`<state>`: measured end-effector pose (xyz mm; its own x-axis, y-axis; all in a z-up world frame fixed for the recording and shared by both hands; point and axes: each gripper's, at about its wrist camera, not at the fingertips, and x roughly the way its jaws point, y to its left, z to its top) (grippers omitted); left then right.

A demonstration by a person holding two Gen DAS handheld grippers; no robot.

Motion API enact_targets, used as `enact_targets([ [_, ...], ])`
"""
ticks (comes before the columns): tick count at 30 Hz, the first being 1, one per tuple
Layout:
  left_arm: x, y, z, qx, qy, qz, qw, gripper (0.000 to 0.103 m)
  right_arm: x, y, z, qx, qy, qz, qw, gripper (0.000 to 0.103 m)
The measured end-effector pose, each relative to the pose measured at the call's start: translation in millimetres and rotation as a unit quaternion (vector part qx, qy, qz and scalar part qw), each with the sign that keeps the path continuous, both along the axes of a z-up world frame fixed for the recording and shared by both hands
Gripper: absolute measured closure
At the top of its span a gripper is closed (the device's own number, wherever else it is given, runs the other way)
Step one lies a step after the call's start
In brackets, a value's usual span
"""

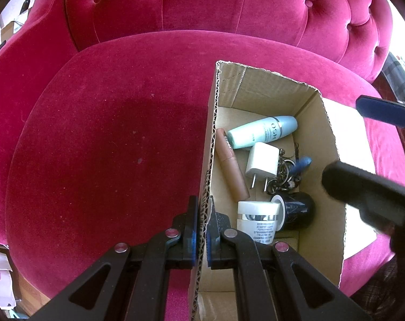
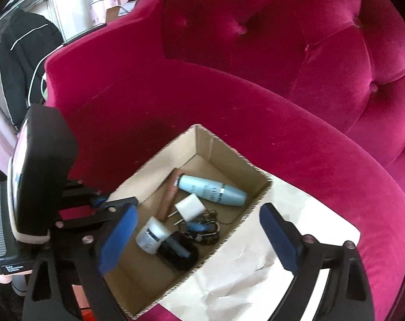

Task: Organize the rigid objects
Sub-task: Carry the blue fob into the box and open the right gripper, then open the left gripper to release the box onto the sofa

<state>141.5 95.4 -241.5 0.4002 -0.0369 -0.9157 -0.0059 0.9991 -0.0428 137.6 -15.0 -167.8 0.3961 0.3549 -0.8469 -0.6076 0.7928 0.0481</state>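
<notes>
An open cardboard box (image 1: 328, 139) (image 2: 223, 147) stands on a magenta velvet armchair seat. In it lie a pale blue bottle (image 1: 264, 131) (image 2: 213, 190), a brown tube (image 1: 230, 165) (image 2: 169, 198), a white plug charger (image 1: 262, 160) (image 2: 190, 206), a white jar (image 1: 257, 220) (image 2: 152, 235), a black jar (image 1: 298, 210) (image 2: 179, 254) and a bunch of keys (image 1: 285, 174) (image 2: 202, 227). My left gripper (image 1: 201, 230) is shut on the box's left wall. My right gripper (image 2: 197, 240) is open and empty above the box's near end.
A sheet of pale paper (image 2: 256, 262) lies under and right of the box. The chair's tufted back (image 1: 229, 5) rises behind. A dark jacket (image 2: 20, 61) hangs at far left beyond the armrest.
</notes>
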Motion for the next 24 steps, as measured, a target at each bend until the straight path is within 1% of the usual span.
enact_targets([
  [2,0.5,-1.0,-0.9,0.001,0.000,0.000,1.0000,0.099,3.7,-3.8,-0.8,-0.004,-0.002,-0.010,1.000,0.000],
  [8,0.7,-1.2,-0.6,0.002,0.000,-0.001,1.0000,0.099,9.1,-11.2,0.4,-0.002,-0.001,-0.024,1.000,0.000],
  [17,-0.5,-2.4,-0.9,0.005,-0.001,-0.003,1.0000,0.099,8.9,-11.3,-0.3,-0.007,0.010,-0.036,0.999,0.000],
  [24,-2.6,-4.9,1.8,0.009,-0.005,-0.003,0.9999,0.099,7.1,-16.0,5.9,-0.011,0.013,-0.047,0.999,0.000],
])
